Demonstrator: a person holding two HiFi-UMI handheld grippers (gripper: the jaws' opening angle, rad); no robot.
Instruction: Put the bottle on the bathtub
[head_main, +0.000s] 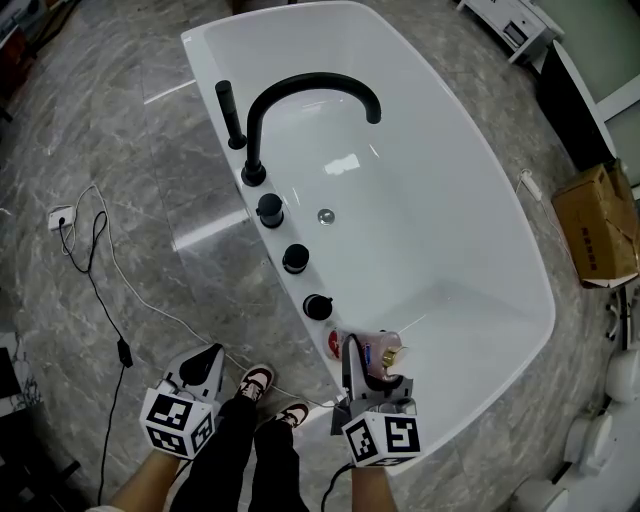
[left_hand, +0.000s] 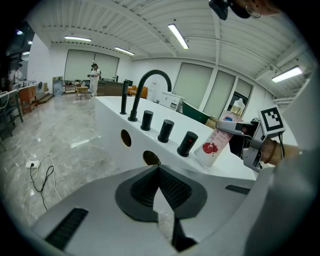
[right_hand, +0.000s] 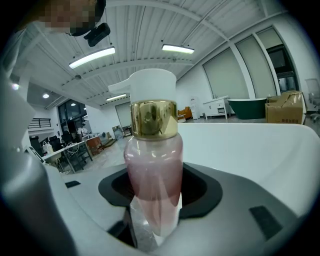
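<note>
Near the bottom middle, my right gripper (head_main: 368, 364) squeezed the tilted bottle (head_main: 378, 348), its base down by the bathtub (head_main: 450, 180) rim.

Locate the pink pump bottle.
In the head view's lower centre, the pink pump bottle sits in the right gripper, tilted at the bathtub's near rim, beside the nearest black knob.

Bright o/h strip lights (right_hand: 91, 57), glare on bathtub (head_main: 345, 165), fisheye warp + dark corners.
</note>
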